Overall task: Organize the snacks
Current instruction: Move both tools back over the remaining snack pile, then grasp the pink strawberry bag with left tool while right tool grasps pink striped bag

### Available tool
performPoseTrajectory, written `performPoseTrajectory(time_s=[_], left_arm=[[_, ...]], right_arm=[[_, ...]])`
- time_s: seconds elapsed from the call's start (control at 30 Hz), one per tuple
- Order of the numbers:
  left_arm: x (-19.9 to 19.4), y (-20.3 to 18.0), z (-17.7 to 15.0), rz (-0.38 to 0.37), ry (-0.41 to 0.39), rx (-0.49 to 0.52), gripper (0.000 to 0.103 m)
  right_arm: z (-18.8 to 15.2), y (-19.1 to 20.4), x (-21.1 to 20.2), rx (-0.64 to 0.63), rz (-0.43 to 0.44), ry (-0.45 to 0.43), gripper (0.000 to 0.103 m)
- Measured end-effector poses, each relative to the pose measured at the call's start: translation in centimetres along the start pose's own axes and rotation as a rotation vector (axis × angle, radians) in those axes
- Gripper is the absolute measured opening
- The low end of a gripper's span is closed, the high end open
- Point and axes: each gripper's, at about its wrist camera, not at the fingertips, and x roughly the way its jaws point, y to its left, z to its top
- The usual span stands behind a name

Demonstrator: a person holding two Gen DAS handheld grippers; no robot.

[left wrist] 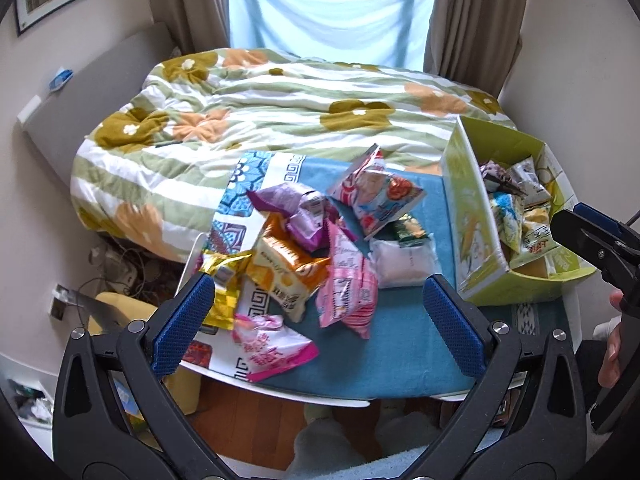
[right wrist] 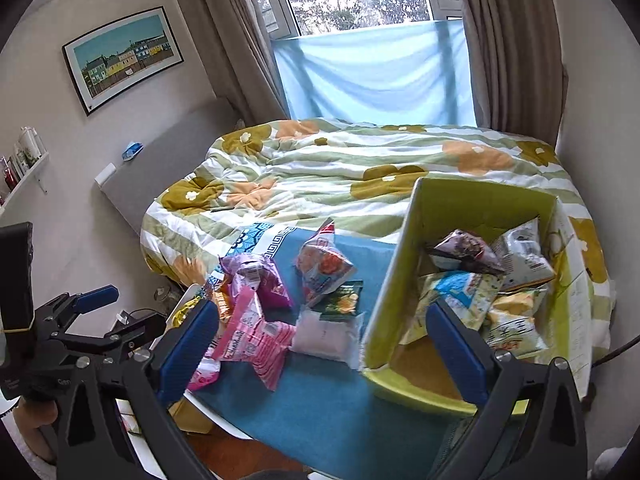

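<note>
Green cardboard box [right wrist: 404,280] at right end of table, open top, upright; inside: several crinkled snack packets [right wrist: 468,292], among them a dark purple one, a grey-white one, a blue-and-white one, yellow ones near the bottom

Loose snack pile [left wrist: 304,248] on blue mat [left wrist: 400,344], left of box and apart from it: purple bag, orange bag, pink bags, gold foil packet, red-and-white bag [left wrist: 376,196] propped tilted, small green packet touching a clear white pouch [left wrist: 404,260]

Left gripper [left wrist: 320,320] spread wide, empty, hovering above near edge of pile. Right gripper [right wrist: 324,348] likewise spread wide, empty, one finger over pink bag, other over box interior

Mat on white table [left wrist: 344,400], patterned border at left. Behind: bed with green-striped floral duvet [left wrist: 280,96], window with pale blue cloth, brown curtains, framed picture of coloured houses [right wrist: 124,56], wall shelf with bottles. Wooden floor below

Printing on packets present but too blurred to read
</note>
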Motion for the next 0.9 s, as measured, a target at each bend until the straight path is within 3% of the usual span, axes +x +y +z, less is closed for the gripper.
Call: performPoseTrajectory(time_s=[0.2,0.4,0.7,0.9], left_arm=[[2.9,5.7,-2.1,-0.006,0.073,0.007,0.103],[6.9,8.8,-4.3,-0.052,0.160,-0.022,0.103],[12.8,10.0,-7.2,-0.109,0.248,-0.144,0.102],[16.2,9.1,-8.3,-0.127,0.306,-0.148,0.097]], right_arm=[[-1.6,4.1,5.0,0.072,0.010,0.079,0.103],[-3.9,5.8,10.5,0.176,0.000,0.169,0.103],[-5.5,6.6,15.7,0.274,0.013,0.267,0.103],[-6.3,6.1,19.4,0.294,0.033,0.342,0.103]])
